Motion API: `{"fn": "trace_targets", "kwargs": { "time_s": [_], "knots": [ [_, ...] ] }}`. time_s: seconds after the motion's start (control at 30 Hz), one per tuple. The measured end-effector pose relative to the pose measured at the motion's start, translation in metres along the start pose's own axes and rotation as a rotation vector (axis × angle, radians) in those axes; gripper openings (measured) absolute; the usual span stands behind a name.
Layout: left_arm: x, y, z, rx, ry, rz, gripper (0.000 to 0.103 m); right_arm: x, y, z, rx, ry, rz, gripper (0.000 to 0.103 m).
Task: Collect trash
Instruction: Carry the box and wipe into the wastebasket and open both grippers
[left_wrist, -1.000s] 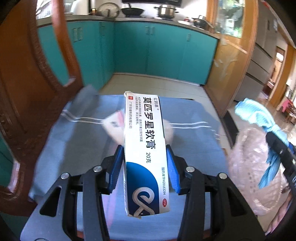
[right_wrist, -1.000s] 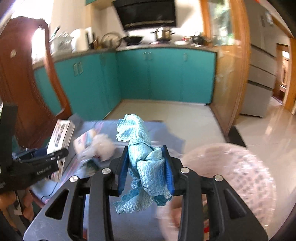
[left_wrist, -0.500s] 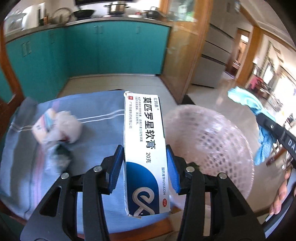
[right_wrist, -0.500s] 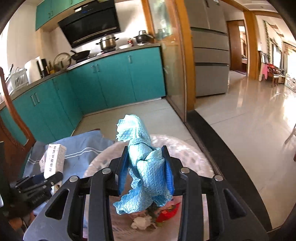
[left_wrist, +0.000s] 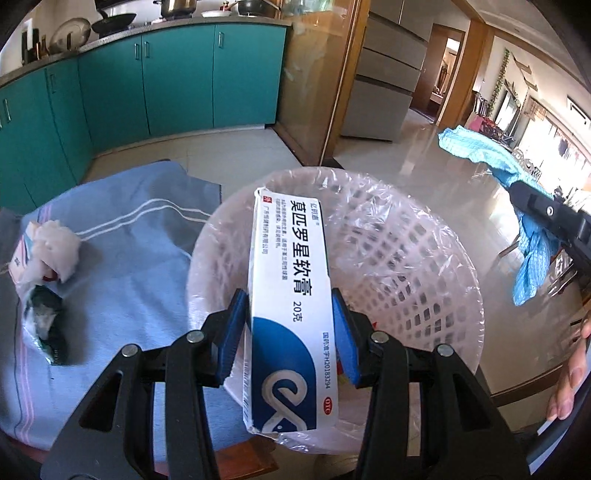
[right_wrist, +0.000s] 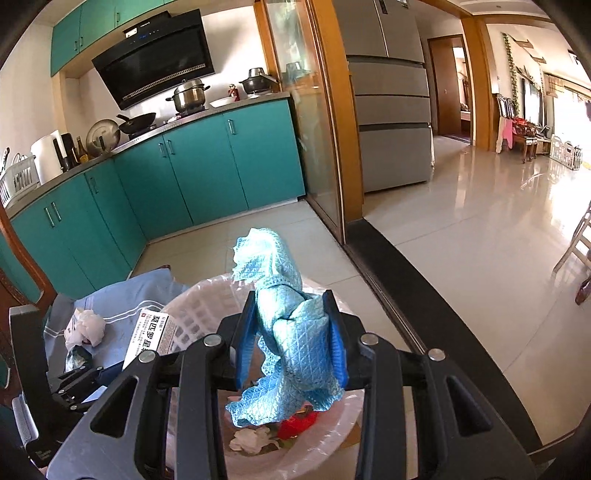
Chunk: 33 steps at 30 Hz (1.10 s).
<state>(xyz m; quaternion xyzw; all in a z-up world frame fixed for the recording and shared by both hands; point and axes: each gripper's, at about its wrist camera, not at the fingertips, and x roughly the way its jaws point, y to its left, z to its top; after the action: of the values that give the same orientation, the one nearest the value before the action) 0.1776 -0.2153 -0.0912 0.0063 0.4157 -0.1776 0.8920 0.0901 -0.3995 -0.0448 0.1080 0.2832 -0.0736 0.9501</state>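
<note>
My left gripper (left_wrist: 288, 332) is shut on a long white and blue ointment box (left_wrist: 288, 302), held over a white lattice bin (left_wrist: 406, 258) lined with clear plastic. My right gripper (right_wrist: 291, 336) is shut on a crumpled light blue cloth (right_wrist: 291, 332), also above the bin (right_wrist: 199, 310), where white tissue (right_wrist: 251, 439) and a red scrap (right_wrist: 295, 424) lie. In the left wrist view the cloth (left_wrist: 480, 151) hangs from the right gripper's finger at far right. The box (right_wrist: 151, 336) shows at left in the right wrist view.
A blue striped cloth (left_wrist: 129, 251) covers the table left of the bin, with a white tissue wad (left_wrist: 55, 247) and a dark wrapper (left_wrist: 48, 325) on it. Teal cabinets (right_wrist: 207, 173) stand behind. A person's fingers (left_wrist: 572, 369) show at right. Glossy tiled floor (right_wrist: 480, 240) stretches right.
Both grippers have swung right from the table to above the bin, each keeping its hold. The bin now fills the middle of both views.
</note>
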Motion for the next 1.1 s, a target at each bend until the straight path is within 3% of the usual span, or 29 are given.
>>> {"fn": "trace_targets", "kwargs": {
  "time_s": [0.27,0.37,0.43,0.47,0.57,0.73,0.9,1.03,1.1],
  "knots": [
    [-0.017,0.016,0.015,-0.061,-0.062,-0.118,0.047,0.008,0.02,-0.005,-0.048,0.053,0.07,0.035],
    [-0.014,0.009,0.017,-0.036,-0.059,-0.146,0.047,0.022,0.029,-0.011,-0.088,0.132,0.078,0.036],
    [-0.005,-0.002,0.015,0.009,-0.026,-0.173,0.05,0.033,0.032,-0.016,-0.108,0.191,0.076,0.039],
    [0.0,-0.007,0.013,0.032,-0.008,-0.182,0.051,0.036,0.031,-0.018,-0.099,0.196,0.06,0.049],
    [0.012,-0.016,0.008,0.053,0.012,-0.15,0.066,0.033,0.023,-0.016,-0.051,0.164,0.025,0.061],
    [0.014,-0.003,0.006,0.026,0.01,-0.122,0.068,0.018,0.002,-0.004,0.086,0.079,0.042,0.061],
    [0.002,0.029,0.01,-0.031,-0.027,0.04,0.068,0.023,0.012,0.003,0.107,0.076,0.064,0.061],
    [-0.017,0.073,0.016,-0.09,-0.093,0.311,0.068,0.029,0.035,0.003,0.075,0.083,0.1,0.063],
    [-0.022,0.101,0.02,-0.132,-0.086,0.431,0.068,0.033,0.048,0.005,0.057,0.084,0.121,0.065]
  ]
}}
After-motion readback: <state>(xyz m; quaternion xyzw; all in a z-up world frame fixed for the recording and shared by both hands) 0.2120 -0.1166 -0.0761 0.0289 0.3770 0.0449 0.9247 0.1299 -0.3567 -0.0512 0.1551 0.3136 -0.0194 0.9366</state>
